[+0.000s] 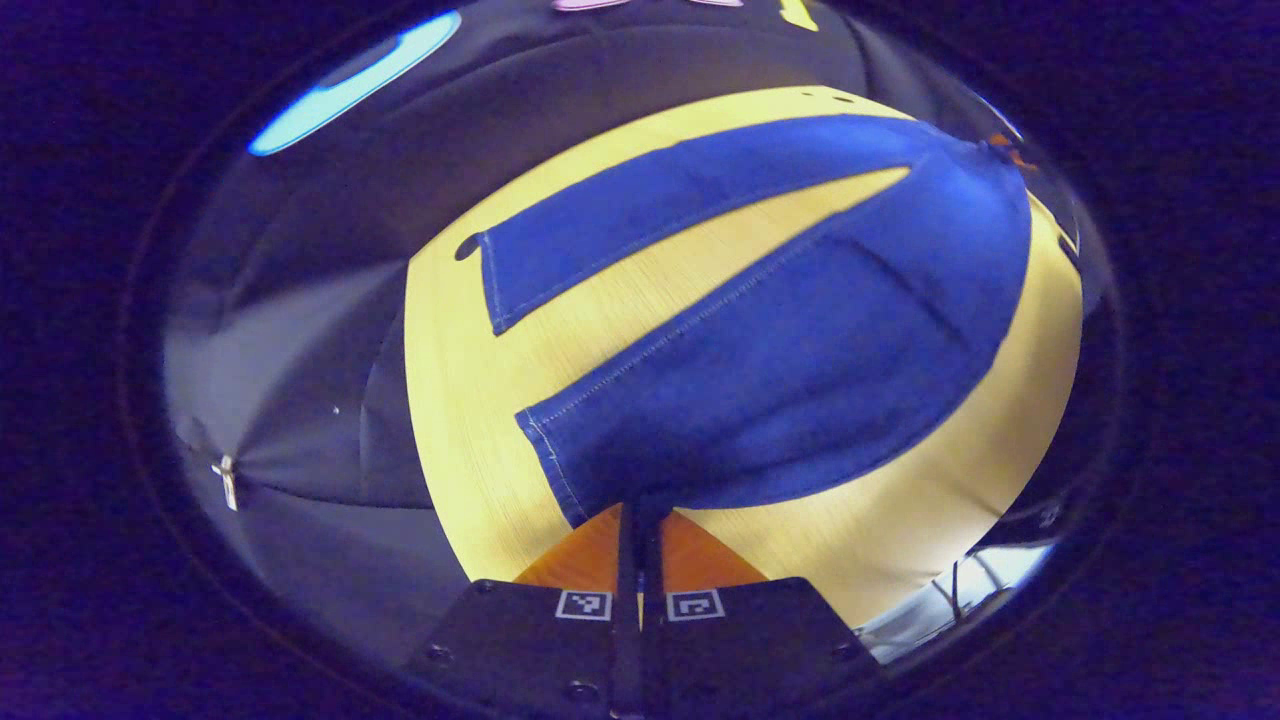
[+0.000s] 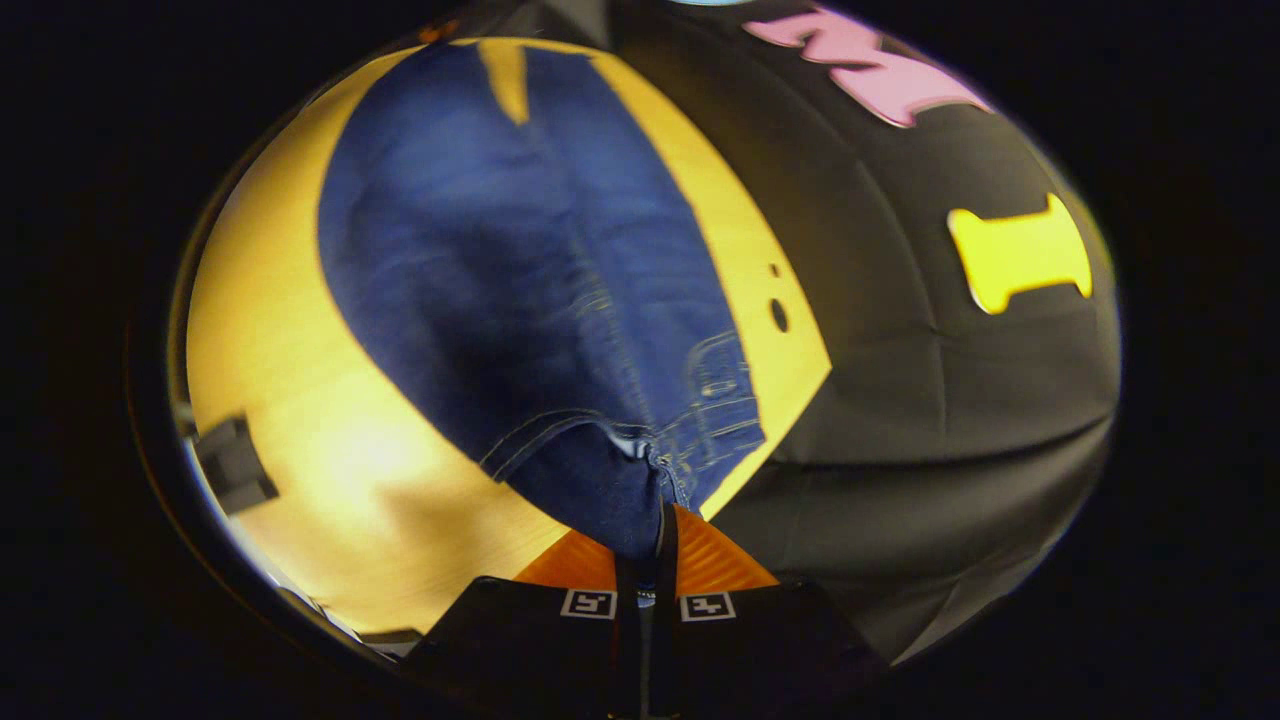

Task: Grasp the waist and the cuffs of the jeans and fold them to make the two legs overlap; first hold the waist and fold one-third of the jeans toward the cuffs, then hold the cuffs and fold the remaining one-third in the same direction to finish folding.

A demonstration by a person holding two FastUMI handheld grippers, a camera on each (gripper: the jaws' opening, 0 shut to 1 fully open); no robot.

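2 legs of the jeans (image 1: 800, 340) lie spread apart on the table (image 1: 470, 400), so we haven't overlapped them. Denim's floppy and fairly heavy; hems and waistband grip best. Our left gripper (image 1: 640, 520) pinches a cuff, right gripper (image 2: 655, 545) clamps the waist.

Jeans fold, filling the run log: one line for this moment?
left claw: shut on near cuff | right claw: shut on waist | jeans: legs apart on table | fold: not done
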